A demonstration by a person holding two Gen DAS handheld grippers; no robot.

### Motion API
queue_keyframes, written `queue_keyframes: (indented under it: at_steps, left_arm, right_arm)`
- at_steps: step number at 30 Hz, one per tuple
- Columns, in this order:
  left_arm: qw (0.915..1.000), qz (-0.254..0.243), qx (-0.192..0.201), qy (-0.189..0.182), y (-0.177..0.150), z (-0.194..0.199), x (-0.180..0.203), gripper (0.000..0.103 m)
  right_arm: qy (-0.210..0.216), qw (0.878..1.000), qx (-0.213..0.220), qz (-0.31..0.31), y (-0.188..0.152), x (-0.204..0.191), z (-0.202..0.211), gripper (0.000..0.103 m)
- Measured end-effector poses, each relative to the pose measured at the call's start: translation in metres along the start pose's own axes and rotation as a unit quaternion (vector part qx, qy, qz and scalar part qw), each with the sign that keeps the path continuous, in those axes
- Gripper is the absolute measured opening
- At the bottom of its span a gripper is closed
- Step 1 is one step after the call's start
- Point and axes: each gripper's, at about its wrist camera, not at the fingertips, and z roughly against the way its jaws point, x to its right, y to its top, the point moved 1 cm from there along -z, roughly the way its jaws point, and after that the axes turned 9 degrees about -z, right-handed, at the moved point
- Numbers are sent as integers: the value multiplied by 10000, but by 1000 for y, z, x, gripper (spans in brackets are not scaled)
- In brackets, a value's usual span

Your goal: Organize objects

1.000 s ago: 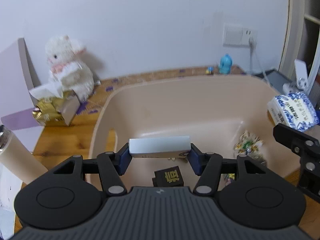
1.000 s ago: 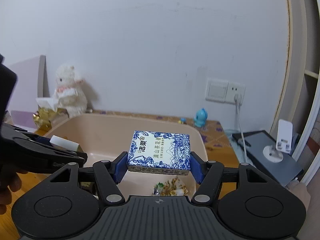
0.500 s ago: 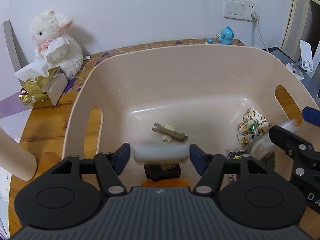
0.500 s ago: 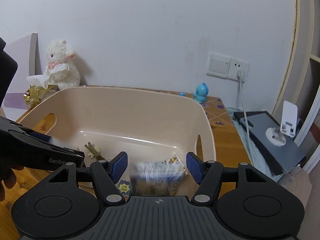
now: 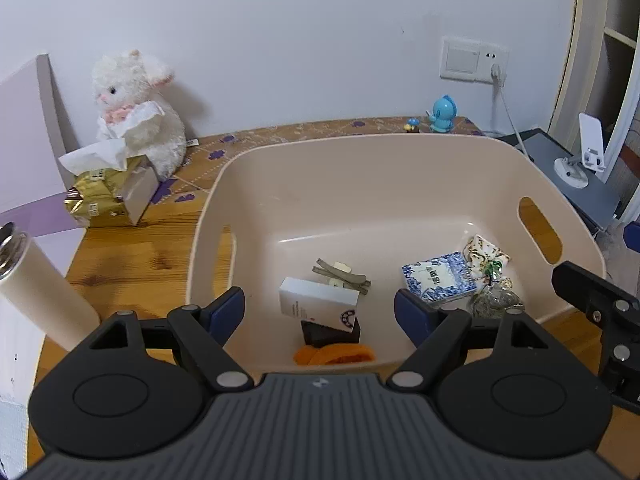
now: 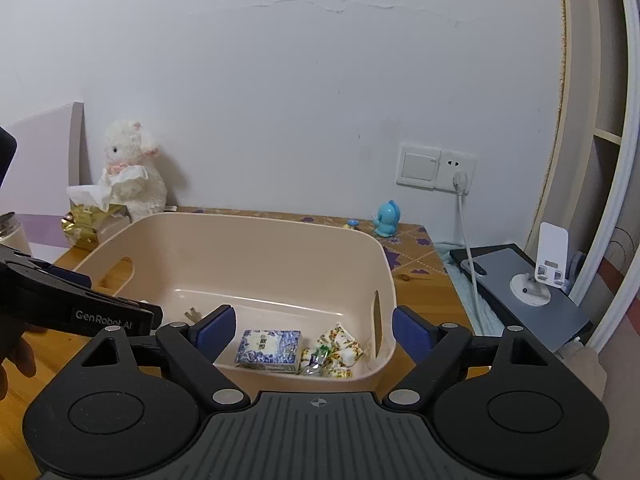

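Both grippers (image 5: 319, 306) (image 6: 312, 326) spread empty, white box (image 5: 318, 303) – perhaps tilted – in basin (image 5: 400, 152)

Both grippers, left (image 5: 319, 307) and right (image 6: 312, 327), have released and spread wide; white box (image 5: 318, 309) and blue-patterned box (image 6: 269, 349) now lie inside the basin (image 5: 384, 168).

Left gripper (image 5: 319, 307): jaws spread wide, nothing between the blue pads (image 5: 229, 309), pointing forward and down.
Right gripper (image 6: 313, 330): jaws likewise wide apart and empty, level with the left one.
Hand (image 6: 12, 356): bare fingers curled at the left gripper's handle.
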Motion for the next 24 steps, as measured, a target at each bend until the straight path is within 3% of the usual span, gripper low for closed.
queue_keyframes:
  at_steps: [10, 24]
  left_arm:
    - [9996, -58, 282, 25, -20, 55, 0, 84]
    - [9992, -51, 380, -83, -62, 122, 0, 88]
  right_arm:
    - [69, 10000, 69, -3, -8, -12, 46, 89]
    - [130, 9999, 78, 0, -28, -20, 103, 89]
